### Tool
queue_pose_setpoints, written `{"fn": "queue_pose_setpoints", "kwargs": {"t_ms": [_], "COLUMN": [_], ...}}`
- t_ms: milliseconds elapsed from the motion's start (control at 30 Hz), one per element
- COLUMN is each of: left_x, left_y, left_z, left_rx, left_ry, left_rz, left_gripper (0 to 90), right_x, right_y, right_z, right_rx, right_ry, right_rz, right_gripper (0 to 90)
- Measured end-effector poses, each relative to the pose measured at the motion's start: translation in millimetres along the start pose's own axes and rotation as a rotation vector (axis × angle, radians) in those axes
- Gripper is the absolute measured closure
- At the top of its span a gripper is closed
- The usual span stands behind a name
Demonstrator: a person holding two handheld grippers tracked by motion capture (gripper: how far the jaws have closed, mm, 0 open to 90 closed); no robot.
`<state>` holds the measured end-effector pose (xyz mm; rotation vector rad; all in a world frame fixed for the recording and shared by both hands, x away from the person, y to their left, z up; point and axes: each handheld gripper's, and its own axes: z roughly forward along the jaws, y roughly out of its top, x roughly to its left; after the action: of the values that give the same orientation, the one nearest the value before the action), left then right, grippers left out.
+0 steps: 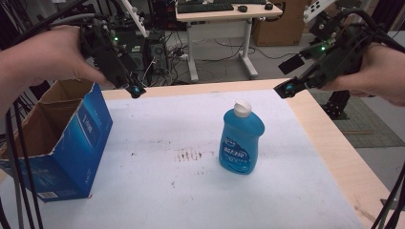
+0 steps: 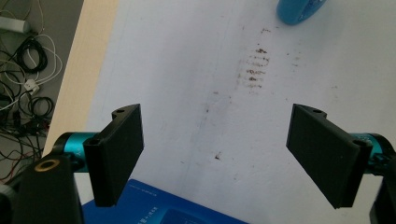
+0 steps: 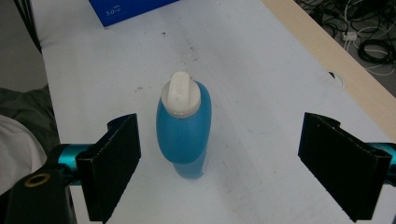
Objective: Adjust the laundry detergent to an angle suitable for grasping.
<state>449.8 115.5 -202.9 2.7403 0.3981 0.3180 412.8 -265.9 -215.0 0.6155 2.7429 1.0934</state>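
You are lining up right gripper (image 3: 219, 172), jaws spread wide, empty, above upright blue bottle (image 3: 183, 133). Left gripper (image 2: 215, 158) hovering wide open, empty, over blue box (image 1: 71, 143). Next: lowering, closing around bottle body.

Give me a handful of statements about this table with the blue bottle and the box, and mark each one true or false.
1. The blue bottle stands upright on the white table cover. True.
2. The bottle's white cap has been taken off and lies beside it. False: the cap sits on the bottle's neck.
3. The right gripper is clamped on the bottle. False: its jaws are wide apart and the bottle is untouched, seen between them farther off.
4. The blue cardboard box is open at the top. True.
5. The left gripper holds the box by a flap. False: its jaws are open and hold nothing, above the box.
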Motion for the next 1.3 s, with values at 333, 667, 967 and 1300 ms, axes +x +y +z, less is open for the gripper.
{"fn": "queue_pose_setpoints", "kwargs": {"t_ms": [333,667,967,1300], "left_x": [-1.0,-1.2,-2.7,-2.6], "left_y": [0.5,-0.5,0.2,-0.8], "left_z": [-0.4,-1.4,-0.7,-2.6], "left_rx": [-0.001,0.004,0.003,-0.002], "left_ry": [0.003,0.004,0.003,0.006], "left_rz": [0.003,0.002,0.011,0.007], "left_gripper": [19.0,19.0,19.0,19.0], "right_x": [2.2,5.2,4.4,-15.1], "right_y": [0.9,1.1,4.0,32.8], "right_z": [4.6,8.2,9.0,14.6], "right_rx": [0.005,0.011,0.014,0.086], "right_ry": [0.012,0.01,0.013,-0.069], "right_rz": [-0.006,-0.012,-0.016,0.053], "right_gripper": [12.3,12.3,12.3,12.3]}}
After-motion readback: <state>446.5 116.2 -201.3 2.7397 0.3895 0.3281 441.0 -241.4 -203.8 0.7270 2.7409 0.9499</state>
